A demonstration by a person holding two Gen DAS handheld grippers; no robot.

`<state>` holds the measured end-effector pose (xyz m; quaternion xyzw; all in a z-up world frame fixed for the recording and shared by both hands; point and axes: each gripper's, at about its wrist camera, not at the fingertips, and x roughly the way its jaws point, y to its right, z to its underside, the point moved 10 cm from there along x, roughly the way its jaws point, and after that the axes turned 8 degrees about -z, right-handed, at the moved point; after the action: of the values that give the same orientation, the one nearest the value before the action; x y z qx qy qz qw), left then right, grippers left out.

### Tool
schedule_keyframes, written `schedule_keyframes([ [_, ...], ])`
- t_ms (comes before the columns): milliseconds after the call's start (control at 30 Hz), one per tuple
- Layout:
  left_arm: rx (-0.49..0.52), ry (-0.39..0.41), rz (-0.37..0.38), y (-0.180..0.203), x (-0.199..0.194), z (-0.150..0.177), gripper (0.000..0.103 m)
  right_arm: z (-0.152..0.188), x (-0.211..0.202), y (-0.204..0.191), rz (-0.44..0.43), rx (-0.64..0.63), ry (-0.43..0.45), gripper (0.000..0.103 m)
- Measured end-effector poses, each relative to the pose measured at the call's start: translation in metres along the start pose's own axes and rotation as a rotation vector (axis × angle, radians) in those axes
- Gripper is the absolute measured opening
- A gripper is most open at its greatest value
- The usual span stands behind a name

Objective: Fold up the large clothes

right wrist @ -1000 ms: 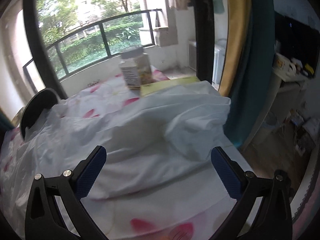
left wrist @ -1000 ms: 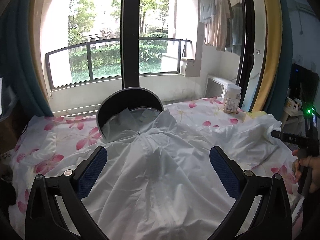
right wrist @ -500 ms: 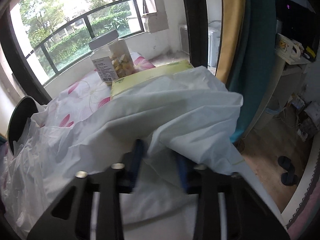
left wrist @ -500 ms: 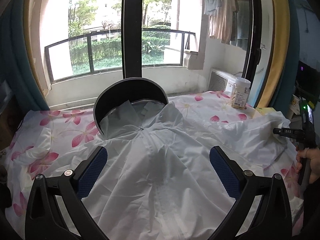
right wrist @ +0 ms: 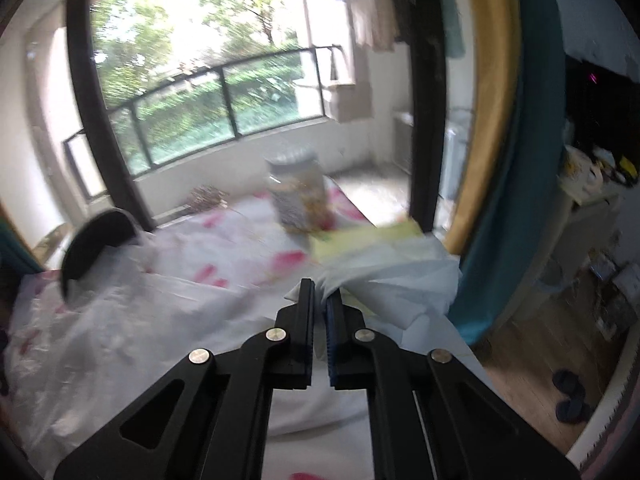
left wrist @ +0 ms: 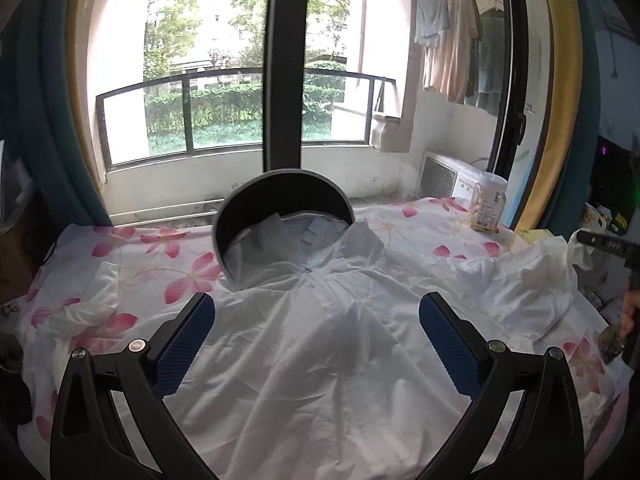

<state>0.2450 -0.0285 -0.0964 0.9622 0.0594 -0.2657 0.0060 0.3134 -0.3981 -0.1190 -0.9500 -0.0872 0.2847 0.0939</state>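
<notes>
A: Where is our white jacket (left wrist: 320, 344)?

B: Spread front-up on the floral sheet (left wrist: 132, 264), long axis running from us to its collar. The right gripper (right wrist: 320, 292) is clenched on 1 sleeve (right wrist: 384, 284), out to the body's right.

A: And the left gripper (left wrist: 316, 312)?

B: Released, poised over the chest. We count 1 jacket, 1 jar (left wrist: 488, 204).

snack jar (left wrist: 488, 204) on floral sheet (left wrist: 132, 268), near window.

Daylit balcony window (left wrist: 224, 92), teal curtains (right wrist: 532, 160), floral-sheeted bed (left wrist: 132, 256), wooden floor (right wrist: 532, 344).
</notes>
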Motion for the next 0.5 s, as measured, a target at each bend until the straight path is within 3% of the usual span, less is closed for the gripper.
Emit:
schedule_keyframes([
  [233, -0.033, 0.024, -0.006, -0.034, -0.019, 0.001, 0.103, -0.024, -0.024, -0.093, -0.159, -0.114, 0.046, 0.005],
  [500, -0.062, 0.025, -0.039, -0.086, -0.033, 0.01, 0.103, -0.024, -0.019, -0.185, -0.331, -0.175, 0.02, 0.005],
])
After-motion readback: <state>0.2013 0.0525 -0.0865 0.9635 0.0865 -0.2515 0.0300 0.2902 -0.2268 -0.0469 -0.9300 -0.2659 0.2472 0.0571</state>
